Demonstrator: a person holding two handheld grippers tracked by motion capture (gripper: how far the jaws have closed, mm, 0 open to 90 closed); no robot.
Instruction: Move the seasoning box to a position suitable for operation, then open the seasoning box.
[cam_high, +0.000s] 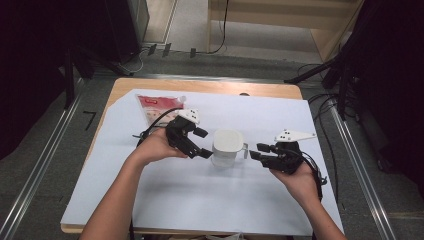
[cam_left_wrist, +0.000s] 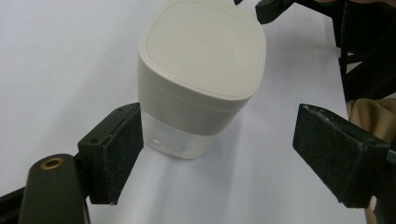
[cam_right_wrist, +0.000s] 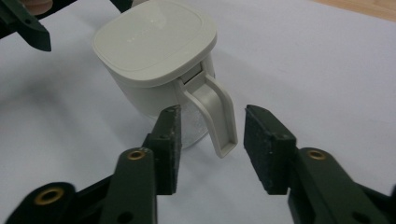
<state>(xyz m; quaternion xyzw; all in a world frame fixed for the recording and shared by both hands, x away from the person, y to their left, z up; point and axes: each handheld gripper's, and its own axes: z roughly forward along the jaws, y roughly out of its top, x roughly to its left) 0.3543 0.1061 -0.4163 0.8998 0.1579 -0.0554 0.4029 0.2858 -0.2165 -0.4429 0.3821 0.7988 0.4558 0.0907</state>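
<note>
1. Nearest the person, the right hand-held gripper sits just right of the beige, rounded-square plastic jug with a flat lid and a clear lower body. Its jaws stand partly open on either side of the jug's handle; the pads do not press on it, so it holds nothing.
2. The left hand-held gripper sits just left of the jug, jaws spread wide, wider than the jug's body, with nothing between the pads. The left pad is close beside the clear lower wall; whether it touches I cannot tell.
3. The jug stands upright on the white sheet covering the wooden table, between the two hand-held grippers, handle turned toward the right one.
4. Handling, as a judgement: hard plastic, stiff and probably light; I cannot tell whether it holds anything. The smooth walls look slippery, and the lid may be only pressed on, so lifting by it is risky.
5. Best hold: the flat loop of the handle, pinched across its thin sides, or the body squeezed across two opposite flat faces below the lid.
6. Looks: matte beige lid with a raised rim, a beige upper band, a translucent base, and a handle open at the bottom.
7. Beyond the jug, well apart toward the far left, lies a red-and-white flat plastic pouch.
</note>
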